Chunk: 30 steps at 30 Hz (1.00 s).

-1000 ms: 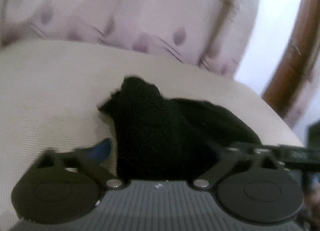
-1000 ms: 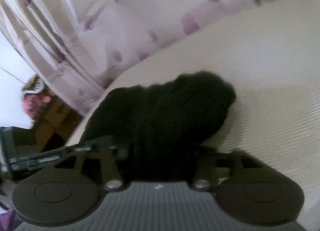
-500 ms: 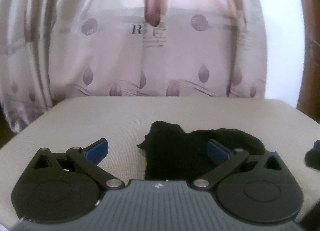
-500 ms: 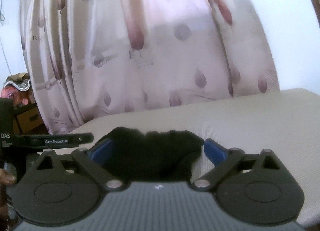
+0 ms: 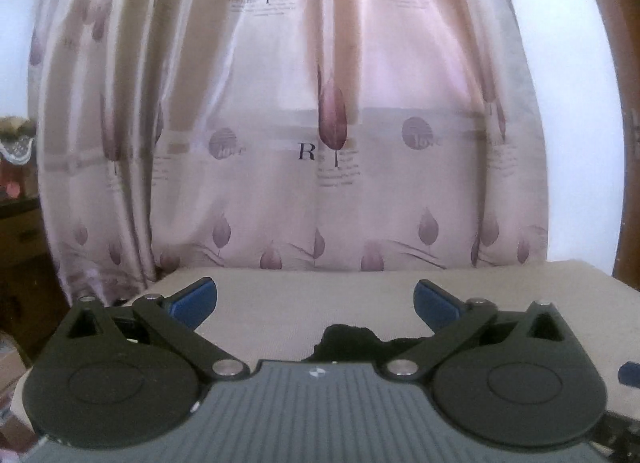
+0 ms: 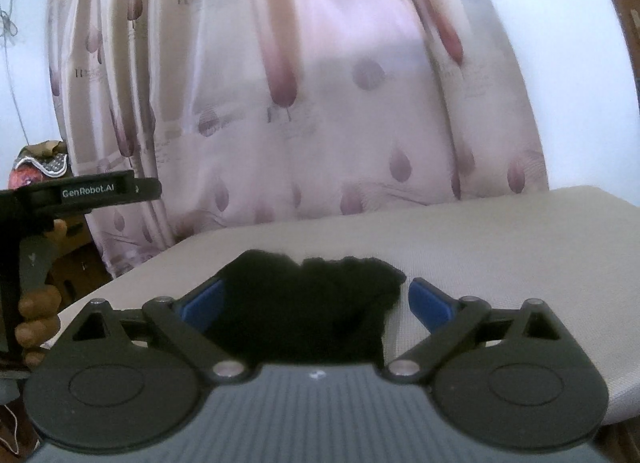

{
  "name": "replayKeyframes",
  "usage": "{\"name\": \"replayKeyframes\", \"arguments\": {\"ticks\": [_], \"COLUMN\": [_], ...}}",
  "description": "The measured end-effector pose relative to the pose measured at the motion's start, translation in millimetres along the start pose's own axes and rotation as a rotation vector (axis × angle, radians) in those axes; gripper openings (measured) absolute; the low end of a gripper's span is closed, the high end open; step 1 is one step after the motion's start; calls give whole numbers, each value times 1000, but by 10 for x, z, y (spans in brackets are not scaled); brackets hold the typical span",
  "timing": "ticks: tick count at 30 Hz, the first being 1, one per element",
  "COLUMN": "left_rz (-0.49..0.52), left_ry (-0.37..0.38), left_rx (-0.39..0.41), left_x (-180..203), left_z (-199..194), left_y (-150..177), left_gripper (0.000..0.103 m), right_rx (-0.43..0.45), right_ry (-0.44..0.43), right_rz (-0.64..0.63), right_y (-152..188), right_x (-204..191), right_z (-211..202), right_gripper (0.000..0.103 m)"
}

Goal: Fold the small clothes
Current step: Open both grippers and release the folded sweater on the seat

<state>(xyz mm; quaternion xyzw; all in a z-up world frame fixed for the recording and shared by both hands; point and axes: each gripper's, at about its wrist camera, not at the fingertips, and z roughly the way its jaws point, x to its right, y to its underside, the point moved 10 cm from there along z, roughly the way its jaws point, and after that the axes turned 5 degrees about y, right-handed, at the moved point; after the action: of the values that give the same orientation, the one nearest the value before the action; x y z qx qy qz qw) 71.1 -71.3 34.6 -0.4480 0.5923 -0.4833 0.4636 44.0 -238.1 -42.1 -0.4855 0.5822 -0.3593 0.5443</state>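
Since a second ago I have let go and drawn both grippers back. Black garment [image 6: 308,303]: soft, light, limp; take by an edge. Left gripper [image 5: 316,303] and right gripper [image 6: 316,303] jaws apart, empty.

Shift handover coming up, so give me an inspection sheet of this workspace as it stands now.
Surface: beige cushioned surface, textured weave, bare apart from the garment.
Job's things: one small black garment lying bunched on the surface, not held; neatness of the fold cannot be judged.
Clutter: nothing seen on the surface.
Grippers: left gripper open, nothing between its blue pads; right gripper open, garment lies behind the pads, not gripped.
Cables: thin cord on the wall at far left; none on the surface.
Surroundings: pink leaf-print curtain, white wall, dark wooden frame, brown furniture at left.
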Motion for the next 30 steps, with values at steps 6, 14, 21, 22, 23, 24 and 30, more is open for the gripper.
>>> {"name": "replayKeyframes", "arguments": {"ticks": [6,14,21,22,23,24,30], "left_rz": [-57,-38,-47,-44,-42,-42,-47], "left_ry": [38,46,70,72,70,73,79], "left_rx": [-31,-59,-117,-123,-123,-120,-79], "left_x": [6,38,37,42,43,44,21], "left_z": [-29,6,112,130,138,142,146], "left_y": [44,211,395,422,443,460,482], "left_gripper": [103,103,103,103,103,103,103], "right_rx": [23,22,-5,-9,-13,-18,-20], "right_ry": [28,55,56,59,62,64,77], "right_rz": [-34,-56,-52,-52,-53,-53,-60], "right_y": [-69,-81,-23,-11,1,14,20], "right_x": [-50,-80,-77,-76,-75,-74,-83], "right_z": [-95,-90,-51,-41,-34,-23,-9], "right_gripper": [100,102,102,102,102,102,102]}}
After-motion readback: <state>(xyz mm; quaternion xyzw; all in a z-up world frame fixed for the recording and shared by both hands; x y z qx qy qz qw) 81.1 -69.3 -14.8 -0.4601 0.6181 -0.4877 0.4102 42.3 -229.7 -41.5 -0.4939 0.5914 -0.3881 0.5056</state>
